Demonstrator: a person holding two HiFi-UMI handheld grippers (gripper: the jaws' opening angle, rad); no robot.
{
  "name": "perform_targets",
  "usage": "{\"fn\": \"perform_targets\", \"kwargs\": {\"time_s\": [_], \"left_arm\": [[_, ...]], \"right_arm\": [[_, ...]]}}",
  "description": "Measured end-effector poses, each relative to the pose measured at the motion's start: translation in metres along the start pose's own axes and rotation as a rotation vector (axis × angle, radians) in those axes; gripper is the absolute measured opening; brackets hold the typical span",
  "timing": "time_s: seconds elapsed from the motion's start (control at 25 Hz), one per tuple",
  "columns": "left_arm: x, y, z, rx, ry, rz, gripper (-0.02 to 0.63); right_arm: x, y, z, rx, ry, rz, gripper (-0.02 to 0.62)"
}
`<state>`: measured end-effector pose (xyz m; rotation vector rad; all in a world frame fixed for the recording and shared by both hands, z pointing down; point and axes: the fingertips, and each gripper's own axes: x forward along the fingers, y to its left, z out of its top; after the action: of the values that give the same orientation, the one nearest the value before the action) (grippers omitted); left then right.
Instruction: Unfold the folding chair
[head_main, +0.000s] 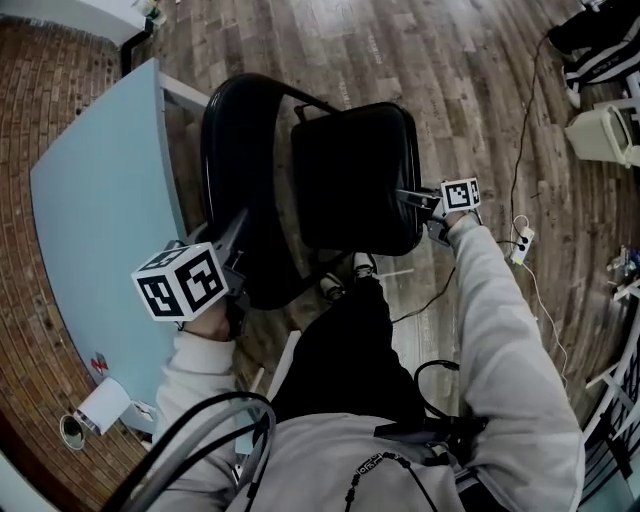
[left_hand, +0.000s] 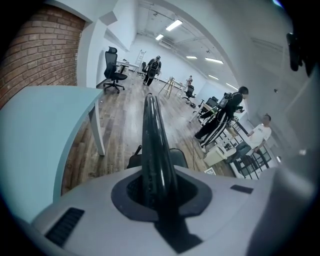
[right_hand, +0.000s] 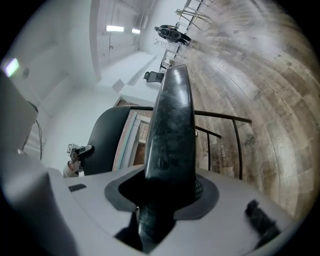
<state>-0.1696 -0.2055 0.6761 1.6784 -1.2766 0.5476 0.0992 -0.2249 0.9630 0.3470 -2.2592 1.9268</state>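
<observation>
- Nearest thing first: my left claw (head_main: 238, 235) is clenched on the thin top rim of the backrest (head_main: 235, 150). In the left gripper view the black rim runs straight out from between the jaws. The pads themselves are buried behind the grey housing, so I can't see them.
- My right claw (head_main: 412, 198) is clamped on the side edge of the seat (head_main: 355, 175). The padded edge fills the whole gap between the jaws.
- The folding chair (head_main: 330, 160) stands on the wood floor (head_main: 420, 50) right in front of me. From above I honestly can't tell how far open it is.
- Its legs are mostly hidden under the seat and behind my dark trousers. Only a few thin frame tubes (right_hand: 235, 145) show, in the right gripper view.
- A pale blue tabletop (head_main: 100, 220) sits just beside the backrest on my left, with its edge cut off by the frame.
- A white power strip (head_main: 520, 245) with a cable lies on the floor near my right sleeve.
- Way off down the room are people (left_hand: 222, 117) and an office chair (left_hand: 114, 70), too small to make out much.
</observation>
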Motion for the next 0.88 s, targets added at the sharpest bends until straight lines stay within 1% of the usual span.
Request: {"fn": "perform_targets", "kwargs": {"time_s": [0.08,0.12,0.24,0.36,0.48,0.64,0.76,0.88], "left_arm": [[0.006,0.0,-0.003,-0.002,0.003,-0.012,0.054],[0.01,0.0,-0.006,-0.003,0.005,-0.018,0.054],[0.022,-0.003,-0.012,0.008,0.004,-0.031,0.054],[0.035,-0.018,-0.019,0.043,0.023,-0.034,0.052],[0.049,-0.035,-0.025,0.042,0.032,-0.055,0.054],[0.063,-0.044,-0.032,0.04,0.036,-0.066,0.054],[0.068,-0.035,-0.032,0.066,0.038,-0.054,0.054],[0.073,-0.016,-0.031,0.1,0.03,-0.037,0.054]], "right_arm": [[-0.004,-0.006,-0.001,0.025,-0.024,0.071,0.153],[-0.008,-0.013,-0.002,0.032,-0.033,0.085,0.154],[-0.023,-0.043,-0.001,0.045,-0.07,0.09,0.161],[-0.039,-0.065,-0.009,0.079,-0.108,0.115,0.166],[-0.059,-0.085,-0.015,0.084,-0.136,0.126,0.167],[-0.072,-0.114,-0.022,0.109,-0.161,0.14,0.176],[-0.075,-0.127,-0.028,0.1,-0.175,0.186,0.176],[-0.072,-0.139,-0.028,0.085,-0.203,0.204,0.18]]}}
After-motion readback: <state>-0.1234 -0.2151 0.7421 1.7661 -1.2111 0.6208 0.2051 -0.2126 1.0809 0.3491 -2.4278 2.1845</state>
